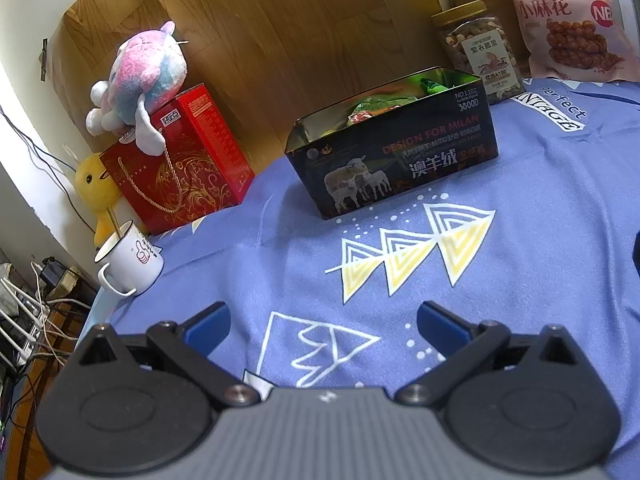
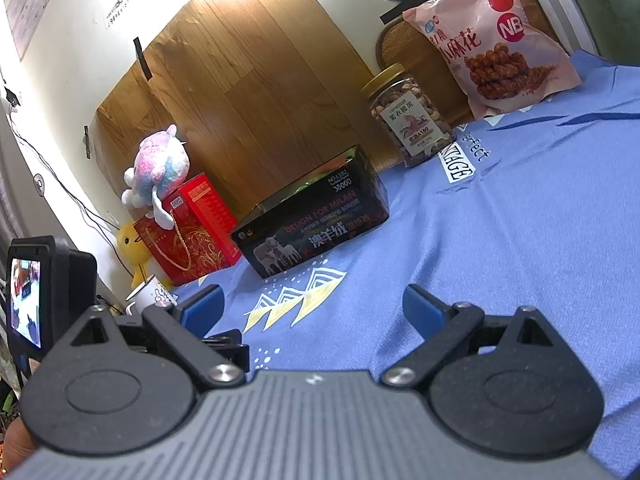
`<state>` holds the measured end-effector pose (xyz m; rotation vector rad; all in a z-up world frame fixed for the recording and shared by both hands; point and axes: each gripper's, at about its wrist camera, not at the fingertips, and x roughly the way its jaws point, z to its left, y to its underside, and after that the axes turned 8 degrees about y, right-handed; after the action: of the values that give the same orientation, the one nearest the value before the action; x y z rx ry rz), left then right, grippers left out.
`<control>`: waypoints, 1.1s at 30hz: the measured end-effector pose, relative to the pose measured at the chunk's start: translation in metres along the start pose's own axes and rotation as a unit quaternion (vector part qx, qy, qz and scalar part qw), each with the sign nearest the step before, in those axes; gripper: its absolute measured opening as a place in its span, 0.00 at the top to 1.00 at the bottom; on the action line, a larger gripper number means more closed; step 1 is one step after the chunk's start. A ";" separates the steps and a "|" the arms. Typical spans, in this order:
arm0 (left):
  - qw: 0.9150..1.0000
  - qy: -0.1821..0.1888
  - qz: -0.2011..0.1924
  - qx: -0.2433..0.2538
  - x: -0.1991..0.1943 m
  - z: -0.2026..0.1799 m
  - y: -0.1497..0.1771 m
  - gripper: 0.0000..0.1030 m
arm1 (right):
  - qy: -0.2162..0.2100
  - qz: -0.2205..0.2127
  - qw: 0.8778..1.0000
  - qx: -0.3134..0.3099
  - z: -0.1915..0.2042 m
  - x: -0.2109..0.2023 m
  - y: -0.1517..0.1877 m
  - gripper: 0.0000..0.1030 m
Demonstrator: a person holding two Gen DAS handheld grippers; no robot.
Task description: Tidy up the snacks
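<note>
Left wrist view
Left gripper: its two blue fingers are wide apart and hold nothing. It sits above the blue cloth.
Snack box: a black open box on the cloth, ahead of the gripper. Green and red snack packets show inside it. Only this view looks into the box.
Box writing: "DESIGN FOR MILAN", "NO.L102", and a picture of sheep.
Nut jar: a clear jar with a gold lid, behind the box on the right. Its label is too small to read.
Pink bag: a big snack bag behind the jar, standing up. It shows "NB", cut off at the edge.
Cloth writing: "Perfect" and letters ending in "NTAGE".
Red gift box: on the left, with a pink and blue soft toy on top.
White mug: at the cloth's left edge, with a stick in it and a yellow toy behind.
Wires: a messy bunch below the table edge. Only this view shows them.

Right wrist view
Right gripper: fingers wide apart, nothing in them.
Snack box: seen from lower down, so the inside is hidden.
Pink bag: whole bag shows, with "NB" clear.
Small screen: a black device at the left edge. Only this view shows it.
</note>
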<state>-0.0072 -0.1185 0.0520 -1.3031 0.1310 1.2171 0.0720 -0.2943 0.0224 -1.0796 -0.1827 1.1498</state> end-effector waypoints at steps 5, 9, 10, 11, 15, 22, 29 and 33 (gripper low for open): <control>1.000 0.001 0.002 -0.002 0.001 0.000 -0.001 0.00 | -0.001 0.001 1.000 -0.004 0.001 0.000 -0.001 0.05; 1.000 0.002 0.004 -0.004 0.002 0.000 -0.003 0.00 | 0.000 0.001 1.000 -0.004 0.002 0.001 -0.002 0.05; 1.000 0.003 0.005 -0.005 0.002 0.001 -0.004 0.00 | 0.000 0.001 1.000 -0.003 0.002 0.001 -0.002 0.05; 1.000 0.003 0.005 -0.005 0.002 0.001 -0.005 0.00 | 0.000 0.001 1.000 -0.002 0.002 0.001 -0.002 0.05; 1.000 0.003 0.002 -0.006 0.002 0.001 -0.006 0.00 | 0.003 -0.004 1.000 -0.003 0.001 0.000 -0.004 0.05; 1.000 0.002 0.001 -0.007 0.001 0.002 -0.006 0.00 | 0.003 -0.002 1.000 0.000 -0.001 -0.001 -0.002 0.05; 1.000 0.000 -0.004 -0.011 -0.002 0.002 -0.007 0.00 | 0.002 -0.004 1.000 0.000 -0.002 -0.003 -0.003 0.05; 1.000 0.005 -0.006 -0.018 -0.002 0.003 -0.007 0.00 | 0.002 -0.004 1.000 0.001 -0.002 -0.003 -0.003 0.05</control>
<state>-0.0050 -0.1161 0.0592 -1.3397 0.1071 1.2077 0.0738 -0.2978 0.0244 -1.0789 -0.1837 1.1402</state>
